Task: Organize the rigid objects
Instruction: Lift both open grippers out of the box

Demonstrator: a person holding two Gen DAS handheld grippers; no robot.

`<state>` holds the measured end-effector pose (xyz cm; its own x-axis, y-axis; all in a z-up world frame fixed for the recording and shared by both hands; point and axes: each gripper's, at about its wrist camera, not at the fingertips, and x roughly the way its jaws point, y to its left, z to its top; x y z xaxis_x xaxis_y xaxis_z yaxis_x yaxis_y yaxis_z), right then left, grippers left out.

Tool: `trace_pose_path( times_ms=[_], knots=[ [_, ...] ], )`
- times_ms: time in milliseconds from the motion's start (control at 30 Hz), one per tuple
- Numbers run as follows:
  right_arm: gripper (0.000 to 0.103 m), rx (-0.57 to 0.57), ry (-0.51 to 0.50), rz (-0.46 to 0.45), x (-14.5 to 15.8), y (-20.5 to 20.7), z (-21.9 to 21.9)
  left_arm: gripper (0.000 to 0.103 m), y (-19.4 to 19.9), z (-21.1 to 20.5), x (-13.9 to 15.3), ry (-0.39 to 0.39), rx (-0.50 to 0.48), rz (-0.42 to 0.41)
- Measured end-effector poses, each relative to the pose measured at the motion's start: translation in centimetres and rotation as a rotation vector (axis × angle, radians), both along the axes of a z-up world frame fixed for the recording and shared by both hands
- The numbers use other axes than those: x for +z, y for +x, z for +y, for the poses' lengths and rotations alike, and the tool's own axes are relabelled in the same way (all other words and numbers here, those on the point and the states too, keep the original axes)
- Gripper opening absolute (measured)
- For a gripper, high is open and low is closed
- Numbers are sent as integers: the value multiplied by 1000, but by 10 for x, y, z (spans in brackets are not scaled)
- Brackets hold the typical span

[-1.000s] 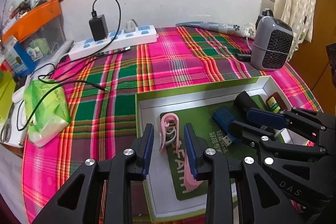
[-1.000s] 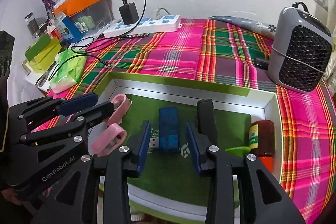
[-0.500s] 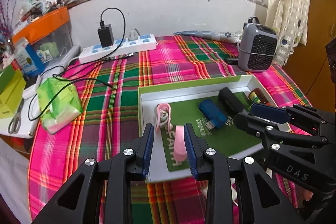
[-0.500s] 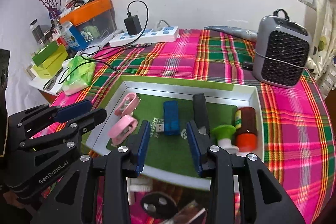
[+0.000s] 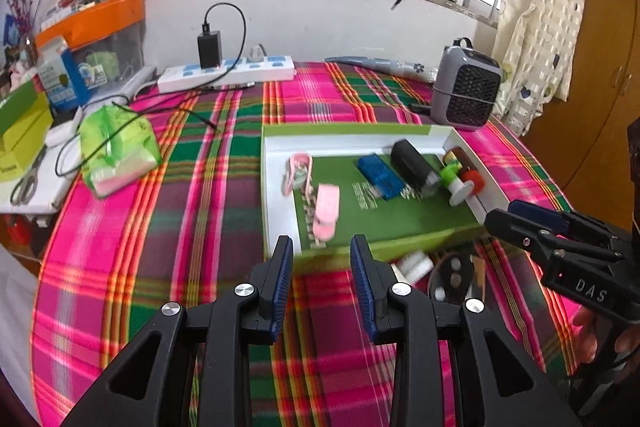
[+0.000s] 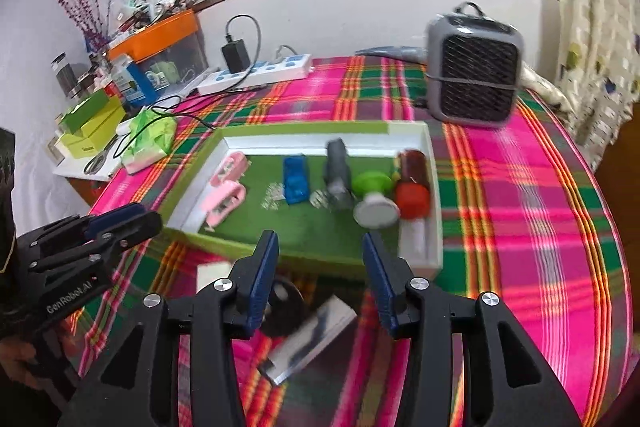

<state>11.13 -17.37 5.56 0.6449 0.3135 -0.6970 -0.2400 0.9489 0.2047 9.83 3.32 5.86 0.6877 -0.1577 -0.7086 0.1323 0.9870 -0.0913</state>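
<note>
A green-and-white tray [image 5: 344, 131] [image 6: 304, 129] on the plaid cloth holds two pink clips [image 5: 326, 211] [image 6: 222, 203], a blue USB stick [image 5: 378, 175] [image 6: 296, 179], a black cylinder [image 5: 412, 167] [image 6: 338, 171], a green-and-white piece [image 6: 374, 195] and a red-capped bottle [image 6: 412, 183]. My left gripper [image 5: 322, 267] hangs open and empty before the tray's near edge. My right gripper [image 6: 320, 263] is beside it, its jaws opening with nothing between them. Below the right gripper lie a black disc [image 6: 284, 303], a white box [image 6: 210, 275] and a flat silvery pack [image 6: 312, 339].
A grey fan heater [image 6: 472, 75] stands behind the tray on the right. At the back left are a power strip [image 5: 228, 73] with a charger, a green tissue pack [image 5: 116, 147], yellow boxes [image 6: 92, 131] and scissors [image 5: 24, 187].
Both grippers have drawn back from over the tray toward the table's near side. The right jaws have widened. Loose items in front of the tray have come into view.
</note>
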Motion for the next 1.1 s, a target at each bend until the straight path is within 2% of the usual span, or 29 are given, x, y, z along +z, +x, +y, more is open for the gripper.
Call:
trace_pose_path(
  times_ms=[300, 600, 933, 1033, 1100],
  knots=[
    [47, -59, -17, 67, -24, -27, -11, 29, -20, -1, -15, -34, -10, 24],
    [48, -24, -43, 80, -32, -36, 12, 30, -27, -2, -29, -54, -38, 55],
    [52, -56, -136, 108, -43, -37, 27, 31, -31, 6, -39, -85, -50, 82],
    [59, -75, -156, 105, -43, -38, 26, 31, -30, 7, -40, -97, -63, 85],
    [59, -88, -160, 109, -43, -39, 23, 31, -30, 7, -41, -102, -72, 88]
  ],
)
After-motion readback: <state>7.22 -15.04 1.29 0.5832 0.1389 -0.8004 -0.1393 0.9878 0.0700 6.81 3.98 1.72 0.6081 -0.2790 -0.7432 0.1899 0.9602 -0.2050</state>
